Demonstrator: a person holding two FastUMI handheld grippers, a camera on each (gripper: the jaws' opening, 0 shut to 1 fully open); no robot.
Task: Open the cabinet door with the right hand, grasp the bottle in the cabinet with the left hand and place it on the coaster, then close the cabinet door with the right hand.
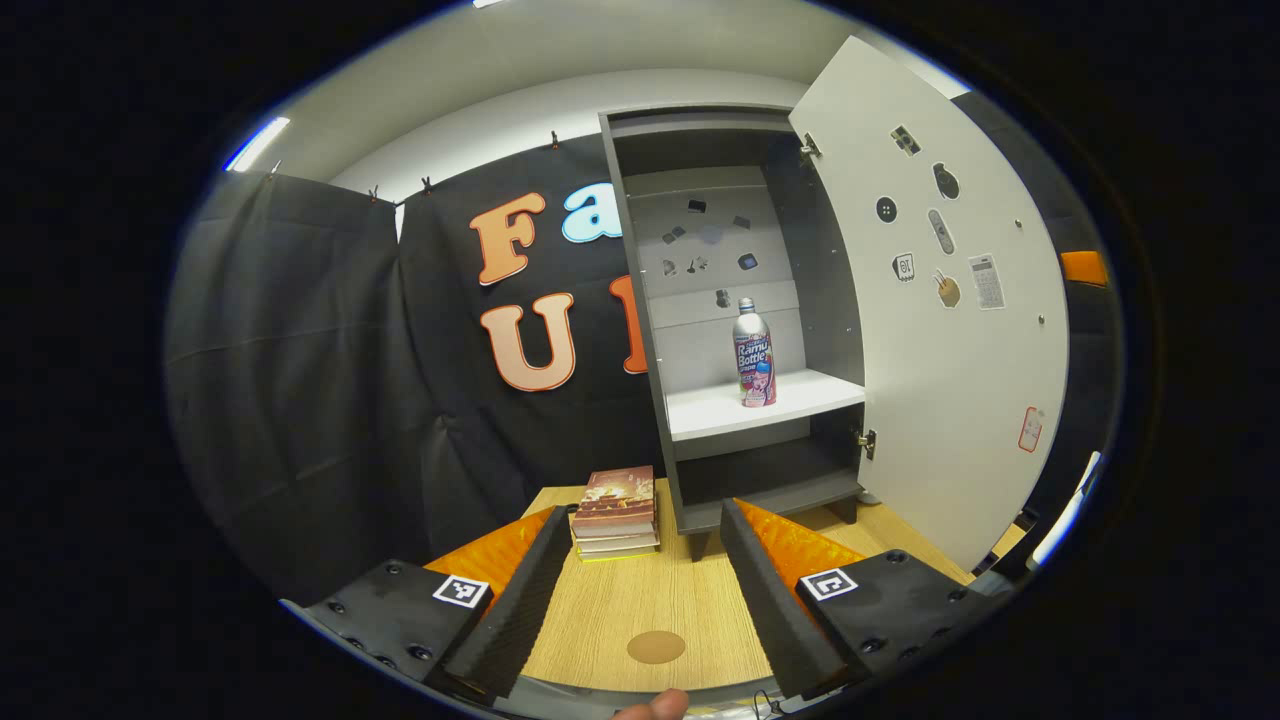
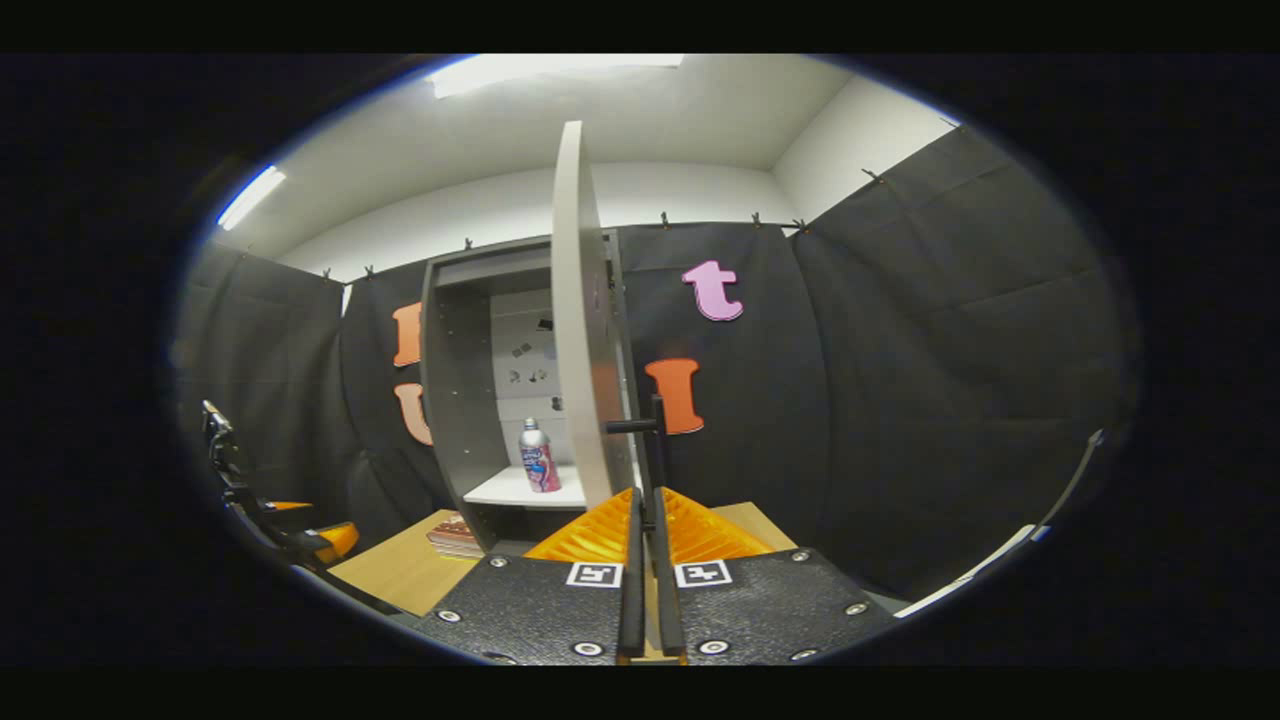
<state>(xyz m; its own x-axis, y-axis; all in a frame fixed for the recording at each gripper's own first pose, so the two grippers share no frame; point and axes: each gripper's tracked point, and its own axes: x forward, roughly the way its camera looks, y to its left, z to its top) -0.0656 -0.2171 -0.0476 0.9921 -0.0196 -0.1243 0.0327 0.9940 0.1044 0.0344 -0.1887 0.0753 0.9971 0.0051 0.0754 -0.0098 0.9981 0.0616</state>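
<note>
While door (image 2: 580, 320) ajar, left fingers (image 1: 770, 590) wide.

**Readable marks: little to report**

Bottle (image 1: 755, 355) on the cabinet shelf (image 1: 720, 410) carries a printed label with large lettering; not transcribed here. Stickers on the inside of the open cabinet door (image 1: 950, 330): pictures, too small to read. Square black-and-white coded tags atop both grippers: patterns, no words. Book (image 1: 615, 497) cover on the counter: illegible.

Stack of books (image 1: 614, 512) lying on the wooden table (image 1: 650, 600), stickers (image 1: 705, 245) on the rear panel
</note>
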